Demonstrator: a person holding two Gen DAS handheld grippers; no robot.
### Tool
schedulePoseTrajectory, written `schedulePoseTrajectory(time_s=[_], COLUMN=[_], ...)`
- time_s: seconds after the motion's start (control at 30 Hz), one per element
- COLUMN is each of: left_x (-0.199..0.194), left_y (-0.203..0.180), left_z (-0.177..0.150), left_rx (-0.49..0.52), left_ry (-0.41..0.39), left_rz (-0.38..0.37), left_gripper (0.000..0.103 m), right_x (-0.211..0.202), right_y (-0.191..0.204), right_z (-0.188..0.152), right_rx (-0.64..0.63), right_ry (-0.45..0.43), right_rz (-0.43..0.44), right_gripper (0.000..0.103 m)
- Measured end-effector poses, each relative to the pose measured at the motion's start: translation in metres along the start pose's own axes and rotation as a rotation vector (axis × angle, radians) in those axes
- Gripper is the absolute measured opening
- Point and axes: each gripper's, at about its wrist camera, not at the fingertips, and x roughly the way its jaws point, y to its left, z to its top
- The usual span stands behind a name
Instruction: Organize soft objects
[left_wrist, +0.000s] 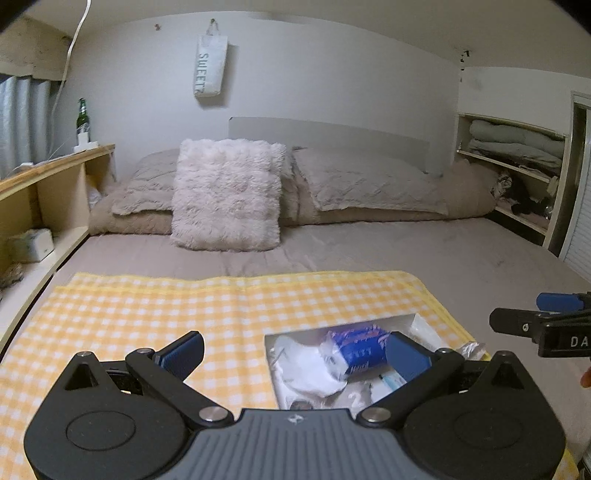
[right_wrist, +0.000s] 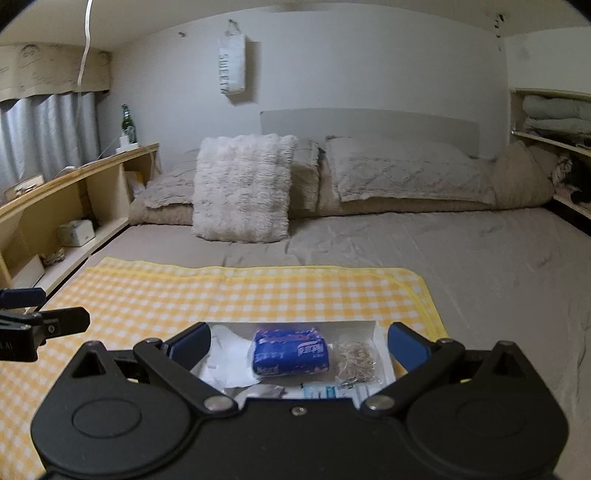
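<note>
A shallow white box (right_wrist: 380, 334) lies on a yellow-and-white checked cloth (right_wrist: 258, 295) spread over the near part of the bed. Inside the box, near the middle, a blue soft pack (right_wrist: 290, 351) with red and white print rests flat on its broad side, long edge running left to right. Just left of it, touching, lies a crumpled white plastic bag (right_wrist: 227, 360). Just right of the pack sits a clear bag of tan rubber bands (right_wrist: 356, 360). A flat packet with light blue print (right_wrist: 325, 392) lies along the box's near edge, partly hidden. From the left wrist view the blue pack (left_wrist: 360, 349) leans on the white bag (left_wrist: 306, 365).
</note>
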Motion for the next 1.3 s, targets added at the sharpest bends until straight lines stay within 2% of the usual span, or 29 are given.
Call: schedulePoseTrajectory(time_s=[0.33, 0.73, 0.87, 1.3], left_x=[-0.032, -0.060, -0.067, -0.080], left_y=[0.013, 0.017, 0.020, 0.023], left_z=[-0.035, -0.070, -0.078, -0.094], left_rx=[-0.016, -0.002, -0.016, -0.020], left_ry=[0.016, 0.020, 0.024, 0.013], left_rz=[0.055, 0.132, 0.128, 0.135], left_gripper=[0.103, 0.103, 0.103, 0.103], right_x=[-0.031, -0.055, -0.059, -0.068], right_y=[0.032, 0.045, 0.049, 0.064], right_z=[-0.035, -0.070, -0.079, -0.085], right_rx=[-0.050, -0.048, -0.042, -0.094], right_ry=[-0.031, -0.057, -0.042, -0.086], right_rz=[-0.029, -0.032, -0.027, -0.026], right_gripper=[0.103, 0.103, 0.103, 0.103])
